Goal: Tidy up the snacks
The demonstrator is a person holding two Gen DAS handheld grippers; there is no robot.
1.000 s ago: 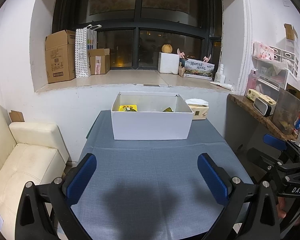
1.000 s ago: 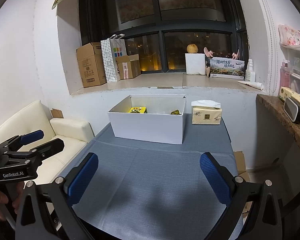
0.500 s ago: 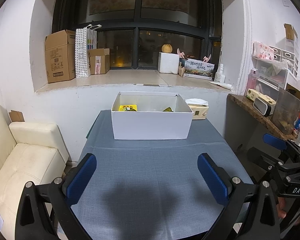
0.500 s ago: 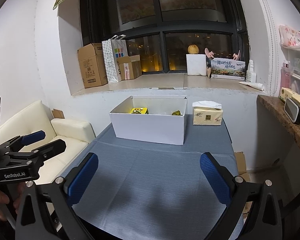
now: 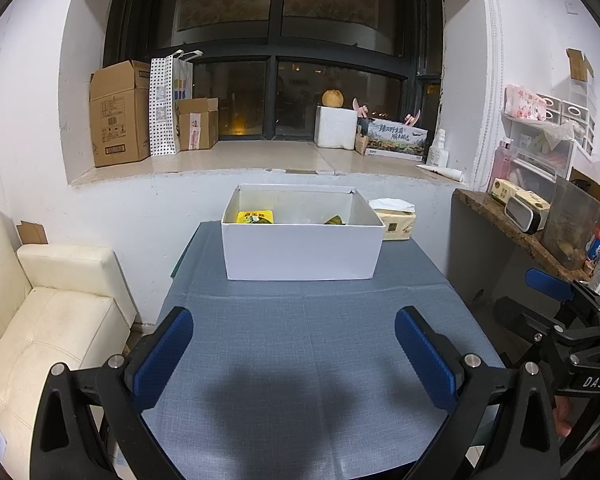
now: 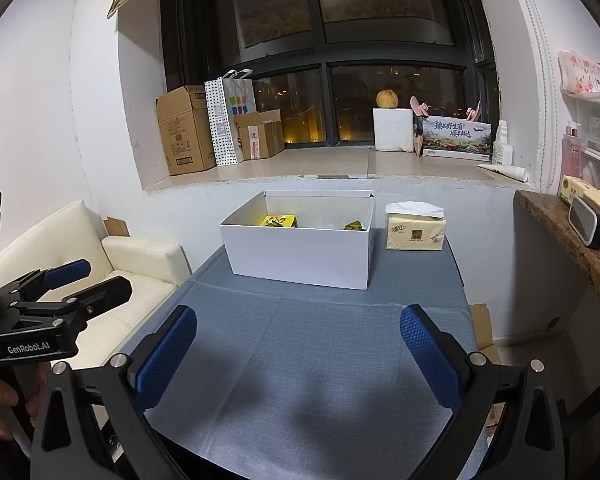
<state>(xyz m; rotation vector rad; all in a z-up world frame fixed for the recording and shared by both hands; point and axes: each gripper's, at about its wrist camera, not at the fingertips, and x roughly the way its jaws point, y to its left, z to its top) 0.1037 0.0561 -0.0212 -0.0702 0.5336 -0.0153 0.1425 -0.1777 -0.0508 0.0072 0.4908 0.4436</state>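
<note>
Left gripper [image 5: 294, 344] is held over the near edge of the table [image 5: 300, 320], jaws spread wide, nothing between the blue pads [image 5: 164, 356]. The table is covered by a grey-blue cloth. A cream sofa [image 5: 48, 320] is seen off the table's left edge.

White box [image 5: 302, 250] is set at the far edge of the table, roughly central, open-topped. Inside it, a yellow snack packet [image 5: 255, 217] is seen toward the left wall and a green-yellow packet [image 5: 335, 221] toward the right wall; the rest of the contents are hidden by the front wall.

A tissue pack [image 6: 416, 232] stands just beside the box, at the far right corner of the table.

Right gripper [image 6: 298, 344] is likewise held over the near edge, jaws wide apart and empty.
</note>
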